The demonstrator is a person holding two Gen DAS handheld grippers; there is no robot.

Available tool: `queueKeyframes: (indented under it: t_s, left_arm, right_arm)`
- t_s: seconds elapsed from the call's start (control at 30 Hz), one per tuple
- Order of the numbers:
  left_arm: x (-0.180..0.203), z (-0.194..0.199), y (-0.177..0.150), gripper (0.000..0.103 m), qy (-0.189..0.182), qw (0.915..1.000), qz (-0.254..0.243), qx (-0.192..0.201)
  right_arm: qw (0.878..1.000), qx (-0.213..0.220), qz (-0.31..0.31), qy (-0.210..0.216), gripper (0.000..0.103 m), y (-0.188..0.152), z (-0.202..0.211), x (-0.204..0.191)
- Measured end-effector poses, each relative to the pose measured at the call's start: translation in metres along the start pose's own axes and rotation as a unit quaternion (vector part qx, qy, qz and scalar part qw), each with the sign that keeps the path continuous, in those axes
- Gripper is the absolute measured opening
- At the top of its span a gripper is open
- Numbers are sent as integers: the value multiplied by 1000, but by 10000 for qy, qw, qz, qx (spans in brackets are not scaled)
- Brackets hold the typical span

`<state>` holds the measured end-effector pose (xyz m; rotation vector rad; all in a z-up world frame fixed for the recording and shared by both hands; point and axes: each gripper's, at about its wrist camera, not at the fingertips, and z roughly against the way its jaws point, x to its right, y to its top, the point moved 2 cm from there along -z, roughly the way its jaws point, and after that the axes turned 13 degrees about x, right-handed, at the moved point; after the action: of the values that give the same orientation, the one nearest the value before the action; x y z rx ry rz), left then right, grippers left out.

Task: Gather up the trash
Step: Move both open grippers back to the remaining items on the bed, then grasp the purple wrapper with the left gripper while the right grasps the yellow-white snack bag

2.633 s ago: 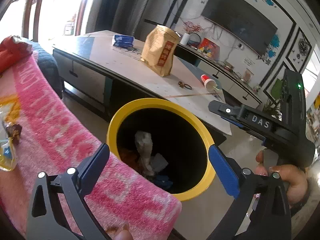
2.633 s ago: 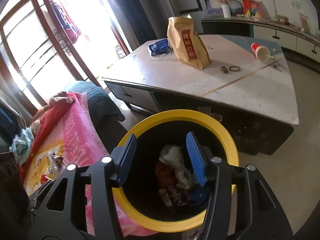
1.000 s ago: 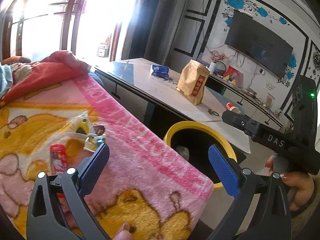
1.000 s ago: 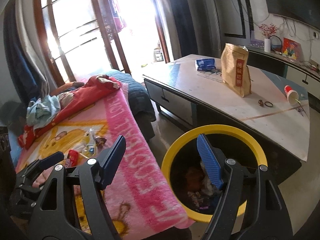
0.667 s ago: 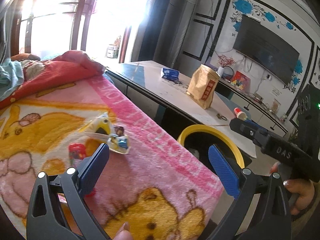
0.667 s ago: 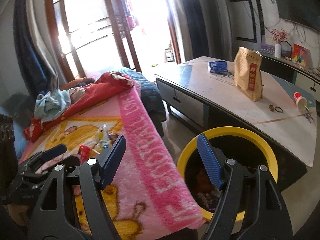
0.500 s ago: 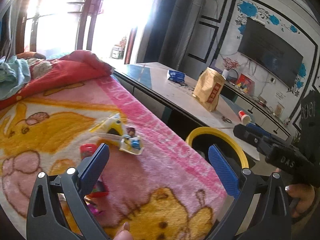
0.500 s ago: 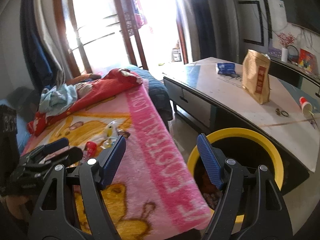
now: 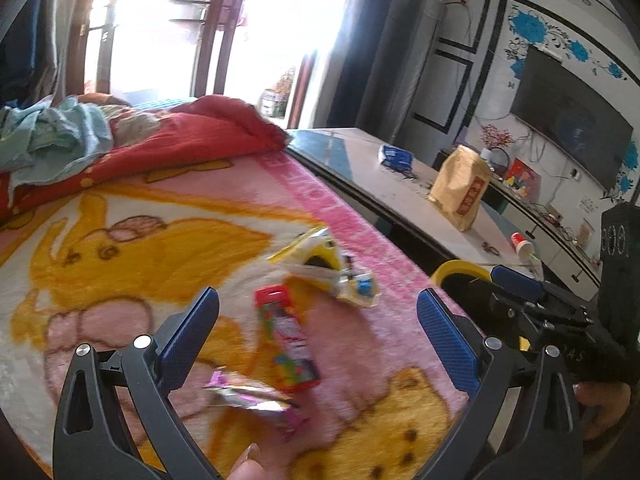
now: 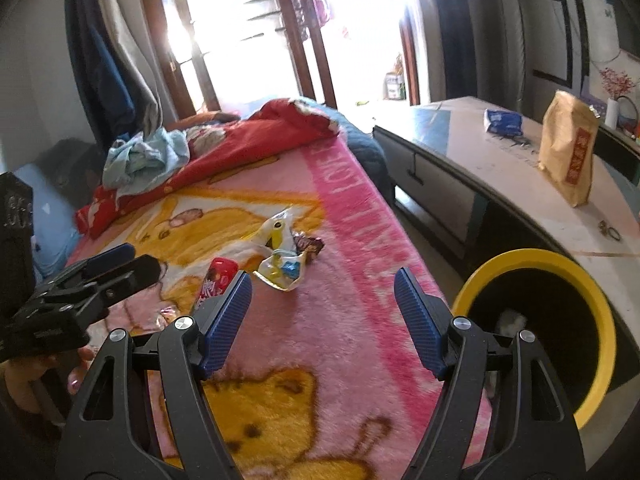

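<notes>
Sunlit glass doors (image 10: 256, 32), low white table (image 10: 500, 168), wall-mounted television (image 9: 572, 116), pink blanket (image 10: 352, 216)

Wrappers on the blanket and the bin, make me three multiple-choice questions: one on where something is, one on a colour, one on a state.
1. Where does the red wrapper lie?
A. on the pink blanket
B. in the bin
C. on the table

2. What colour is the bin's rim?
A. blue
B. yellow
C. red

3. How is the left hand-held gripper?
A. shut on a wrapper
B. shut, empty
C. open, empty

Answers:
1. A, it rests on the blanket near the yellow wrapper.
2. B, a yellow ring edges the black interior.
3. C, its blue pads stand wide apart with nothing between them.
</notes>
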<state>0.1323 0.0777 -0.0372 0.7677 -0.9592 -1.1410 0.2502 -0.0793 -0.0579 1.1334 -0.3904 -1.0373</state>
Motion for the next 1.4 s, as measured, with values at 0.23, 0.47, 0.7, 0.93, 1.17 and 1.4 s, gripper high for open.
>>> queueKeyframes:
  t_s: [0.23, 0.47, 0.7, 0.93, 1.17, 1.4]
  left_arm:
    - [-41, -1, -12, 96, 220, 9991, 248, -261]
    - [-73, -5, -28, 96, 240, 9958, 679, -571]
    - [-87, -14, -47, 77, -209, 9862, 1346, -940]
    - [-79, -21, -64, 65, -273, 9826, 1421, -1168]
    - [-69, -24, -66, 49, -143, 9867, 1085, -1199]
    - [-65, -24, -65, 32, -233, 9868, 1065, -1201]
  right_arm:
    - [9995, -282, -47, 93, 65, -4, -36, -8]
    - [9985, -501, 66, 192, 65, -9, -71, -21]
    - [9969, -677, 201, 334, 65, -14, -97, -33]
    - [9950, -885, 335, 329, 56, -23, -118, -39]
    - [9952, -926, 228, 211, 35, -32, -122, -36]
    - [9969, -742, 156, 191, 30, -29, -105, -31]
